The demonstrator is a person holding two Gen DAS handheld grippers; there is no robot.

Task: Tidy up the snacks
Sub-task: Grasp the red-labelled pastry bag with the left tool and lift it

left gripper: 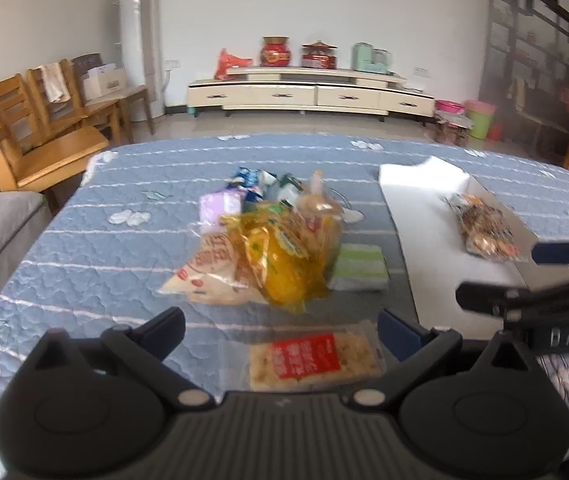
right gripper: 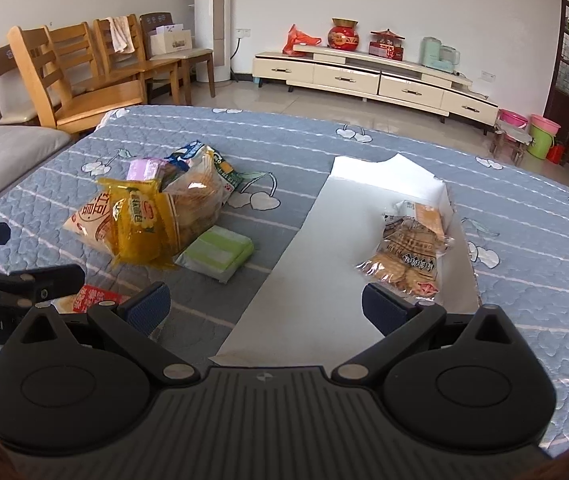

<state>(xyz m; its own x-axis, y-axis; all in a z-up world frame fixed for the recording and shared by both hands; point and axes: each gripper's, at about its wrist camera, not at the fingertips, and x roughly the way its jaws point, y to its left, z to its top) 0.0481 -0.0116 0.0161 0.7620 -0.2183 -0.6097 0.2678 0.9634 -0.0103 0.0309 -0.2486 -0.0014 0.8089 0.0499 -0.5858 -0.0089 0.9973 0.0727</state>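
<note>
Two hand-held grippers, left (left gripper: 280,330) and right (right gripper: 266,304), gape wide and empty; snack pile (right gripper: 152,216) lies on the quilted bench (right gripper: 364,148), one biscuit pack (right gripper: 408,256) in the white tray (right gripper: 324,240)

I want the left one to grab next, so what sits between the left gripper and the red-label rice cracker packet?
Nothing visible does. The red-label packet lies flat on the quilt, right between the open jaws of the left gripper. The snack pile lies beyond it, and the white tray is off to the right.
</note>
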